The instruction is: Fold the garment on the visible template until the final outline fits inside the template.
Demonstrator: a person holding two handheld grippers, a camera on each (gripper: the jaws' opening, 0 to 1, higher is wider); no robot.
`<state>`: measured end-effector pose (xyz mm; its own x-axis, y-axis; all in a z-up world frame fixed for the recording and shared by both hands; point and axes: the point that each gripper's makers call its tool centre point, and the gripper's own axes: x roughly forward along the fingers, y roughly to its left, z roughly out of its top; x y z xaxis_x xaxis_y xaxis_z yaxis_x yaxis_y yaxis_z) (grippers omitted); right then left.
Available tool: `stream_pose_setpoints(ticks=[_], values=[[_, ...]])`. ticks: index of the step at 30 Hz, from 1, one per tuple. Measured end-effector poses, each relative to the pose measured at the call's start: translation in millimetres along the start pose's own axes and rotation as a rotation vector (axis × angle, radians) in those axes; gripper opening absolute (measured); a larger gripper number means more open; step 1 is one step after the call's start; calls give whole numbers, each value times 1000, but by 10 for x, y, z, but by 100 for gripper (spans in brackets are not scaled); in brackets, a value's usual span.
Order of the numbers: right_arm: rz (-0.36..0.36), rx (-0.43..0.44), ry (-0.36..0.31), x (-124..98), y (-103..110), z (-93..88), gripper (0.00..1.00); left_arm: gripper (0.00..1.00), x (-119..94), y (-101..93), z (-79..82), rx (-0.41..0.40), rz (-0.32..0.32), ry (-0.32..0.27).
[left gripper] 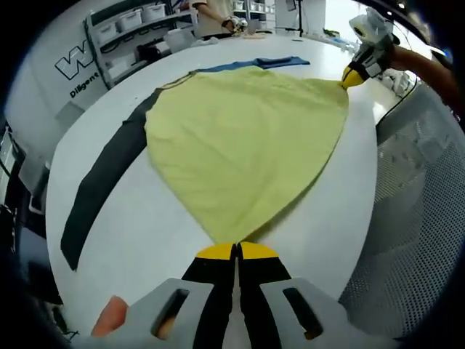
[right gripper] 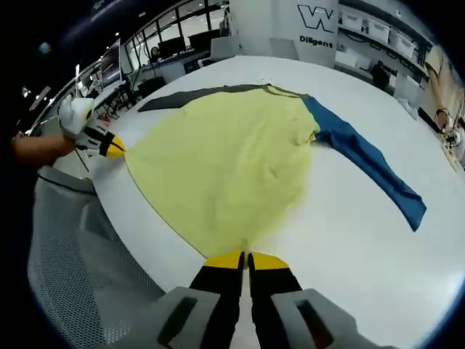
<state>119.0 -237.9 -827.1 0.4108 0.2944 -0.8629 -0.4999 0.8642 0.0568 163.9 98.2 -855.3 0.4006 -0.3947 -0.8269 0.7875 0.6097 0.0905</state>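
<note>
A: Where was the garment?
B: The yellow long-sleeved fabric garment (left gripper: 243, 142) lay spread on the round white surface (left gripper: 152, 233), with its body stretched into a fan between the two tools. One dark grey sleeve (left gripper: 102, 182) ran along the surface toward the edge, and the blue sleeve (right gripper: 367, 156) trailed off the other side, flat on the surface.

A: Left gripper?
B: The left gripper (left gripper: 236, 251), with yellow-tipped black jaws, had its jaws pressed together and pinching one hem corner of the yellow garment at the near edge of the surface. In the right gripper view it showed at the far left (right gripper: 109, 145), held by a gloved hand (right gripper: 76, 116), tip on the cloth corner.

A: Right gripper?
B: Same deal. The right gripper (right gripper: 247, 258) had its jaws closed tight on the other hem corner. In the left gripper view it sat at the upper right (left gripper: 354, 76), yellow tip touching the garment's corner, with a person's arm behind it.

A: Template?
B: Couldn't make one out on the surface.

A: Anything else?
B: Grey mesh netting (left gripper: 414, 211) hung beside the surface edge. Shelving with bins (left gripper: 127, 25) stood against the back wall, and a person (left gripper: 214, 14) stood at the far side of the surface
</note>
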Motion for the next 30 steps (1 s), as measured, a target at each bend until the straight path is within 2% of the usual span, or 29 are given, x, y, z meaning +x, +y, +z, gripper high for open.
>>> stream_pose_setpoints(ticks=[2,3,5,7,10,17,23,27,30], values=[[-25,-39,56,-32,-17,-94,0,0,-6,1,-5,1,2,1],[-30,-54,66,-37,-21,-123,0,0,-6,-5,-6,0,1,2],[-35,-31,77,-38,-27,-151,0,0,-4,-15,-13,1,-2,6],[-78,-31,96,-7,-100,-198,0,0,-5,-47,-11,2,-9,3],[-99,-64,113,64,-114,-231,0,0,-27,-115,-11,21,-18,3],[-94,-86,114,146,-76,-200,0,0,-113,-127,-119,55,-16,21],[-55,-106,123,201,38,-198,0,0,-251,-216,-320,66,-34,52],[-38,-125,143,208,99,-240,0,0,-297,-366,-440,63,-92,89],[-16,-123,183,184,128,-341,0,0,-296,-423,-437,80,-109,93]])
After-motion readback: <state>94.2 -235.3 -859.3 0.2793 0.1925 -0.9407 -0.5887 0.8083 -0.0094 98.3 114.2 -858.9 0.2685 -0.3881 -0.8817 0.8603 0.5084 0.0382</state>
